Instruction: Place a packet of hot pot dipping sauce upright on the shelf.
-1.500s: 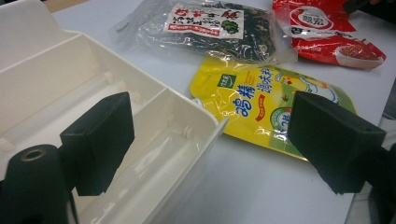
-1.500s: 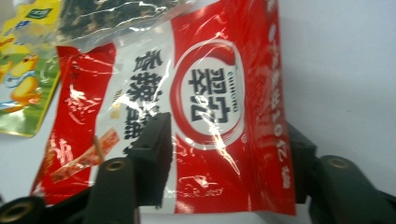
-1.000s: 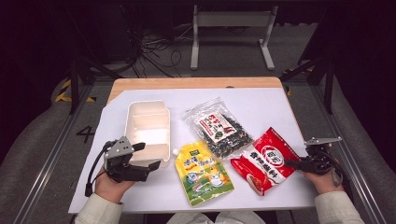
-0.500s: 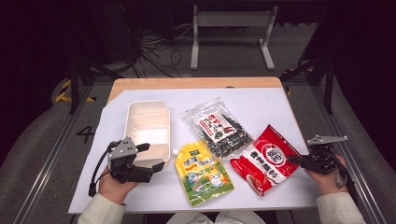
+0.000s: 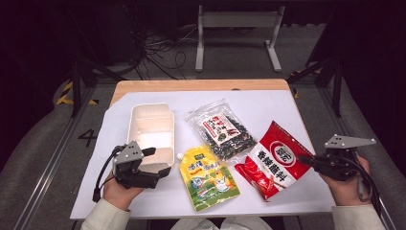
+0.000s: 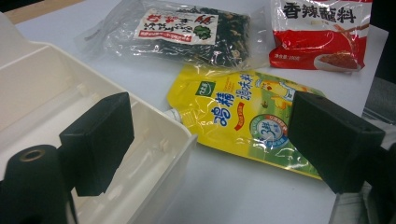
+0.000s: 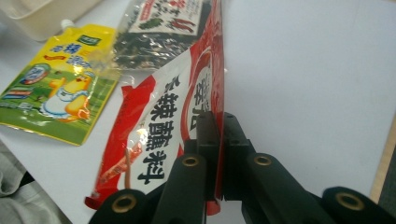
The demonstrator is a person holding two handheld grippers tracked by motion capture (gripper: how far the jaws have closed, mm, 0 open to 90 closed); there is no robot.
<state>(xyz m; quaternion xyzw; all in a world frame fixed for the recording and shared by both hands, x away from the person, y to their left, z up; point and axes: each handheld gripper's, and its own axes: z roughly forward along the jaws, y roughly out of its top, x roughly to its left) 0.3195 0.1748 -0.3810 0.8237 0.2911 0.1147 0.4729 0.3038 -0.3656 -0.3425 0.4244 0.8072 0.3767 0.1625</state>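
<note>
Right gripper view showed the right gripper (image 7: 215, 122) clamped on the red packet's (image 7: 173, 107) edge, lifting begun, while the left gripper (image 6: 210, 140) waited wide beside the box (image 6: 56, 93).

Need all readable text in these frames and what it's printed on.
"香辣蘸料": red packet.
"鸡精": yellow spout pouch, large blue characters; smaller print blurred.
"3": round badge on the same pouch; text around it too small.
"4": floor marking left of the table.
Clear bag of dark dried greens: red label characters too blurred to read.
</note>
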